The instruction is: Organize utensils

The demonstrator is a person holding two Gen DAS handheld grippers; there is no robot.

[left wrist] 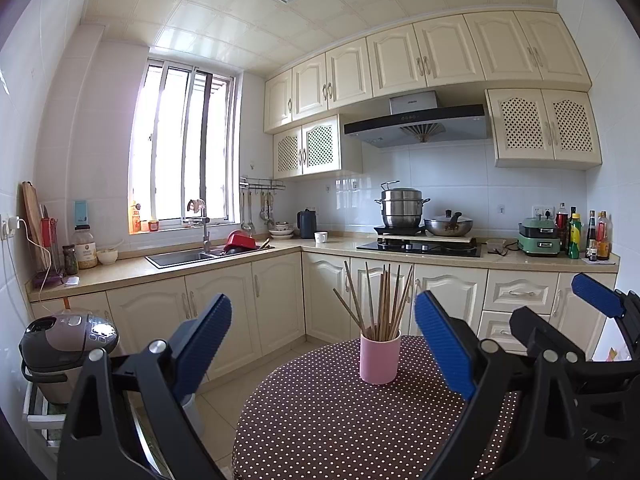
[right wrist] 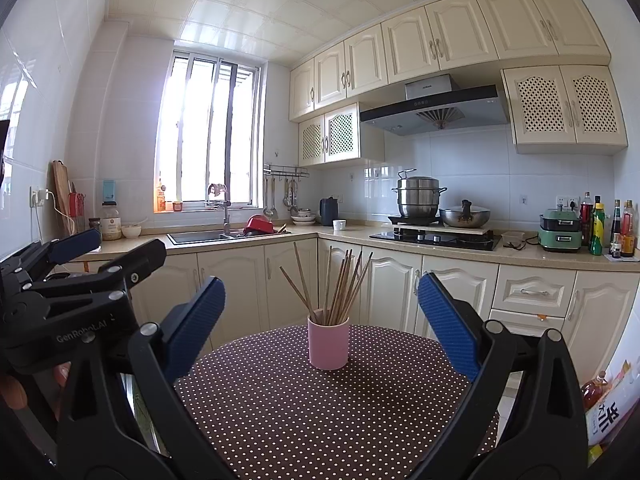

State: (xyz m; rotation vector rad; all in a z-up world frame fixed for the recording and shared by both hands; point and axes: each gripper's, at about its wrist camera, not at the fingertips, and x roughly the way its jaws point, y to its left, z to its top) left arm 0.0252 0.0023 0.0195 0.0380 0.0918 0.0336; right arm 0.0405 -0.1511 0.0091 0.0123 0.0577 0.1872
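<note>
Both wrist cameras looked level across the polka-dot desk (left wrist: pixel 340 420) toward the kitchen counter. They sat side by side, near the pink cup (right wrist: pixel 328 343), which both views shared.

Bare table (right wrist: pixel 320 420) before gripper, only chopstick cup (right wrist: pixel 328 344) standing

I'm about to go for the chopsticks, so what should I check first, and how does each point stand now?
1. Left gripper open: ok.
2. Right gripper open: ok.
3. Pink cup upright on the dotted table: ok.
4. Chopsticks all in the cup, fanned out: ok.
5. Nothing between either gripper and the cup: ok.
6. Cup stable enough when one chopstick is pulled: cannot tell.
</note>
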